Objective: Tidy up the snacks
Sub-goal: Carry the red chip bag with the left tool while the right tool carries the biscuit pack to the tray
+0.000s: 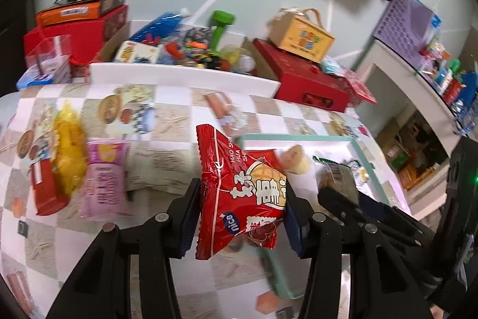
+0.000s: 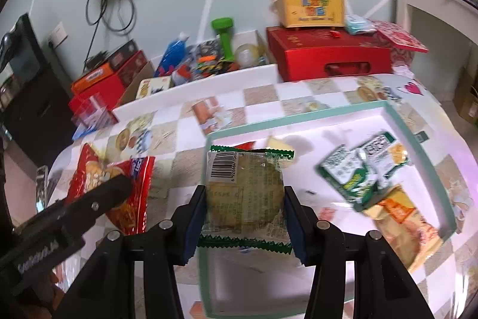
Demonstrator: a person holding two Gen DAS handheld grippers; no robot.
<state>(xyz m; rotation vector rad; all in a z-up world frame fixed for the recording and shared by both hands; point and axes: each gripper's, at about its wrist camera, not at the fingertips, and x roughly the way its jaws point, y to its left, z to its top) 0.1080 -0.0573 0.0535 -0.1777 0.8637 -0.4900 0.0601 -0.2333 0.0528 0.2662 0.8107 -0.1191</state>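
Observation:
My left gripper is shut on a red snack bag and holds it above the table beside the left rim of the white tray with a teal rim. My right gripper is shut on a clear, green-edged cookie packet over the left part of the tray. The right gripper with its packet shows at right in the left wrist view. The left gripper with the red bag shows at left in the right wrist view.
Several green, white and orange packets lie in the tray. A yellow bag, a red packet and a pink packet lie on the checked tablecloth. Red boxes and clutter stand along the far edge.

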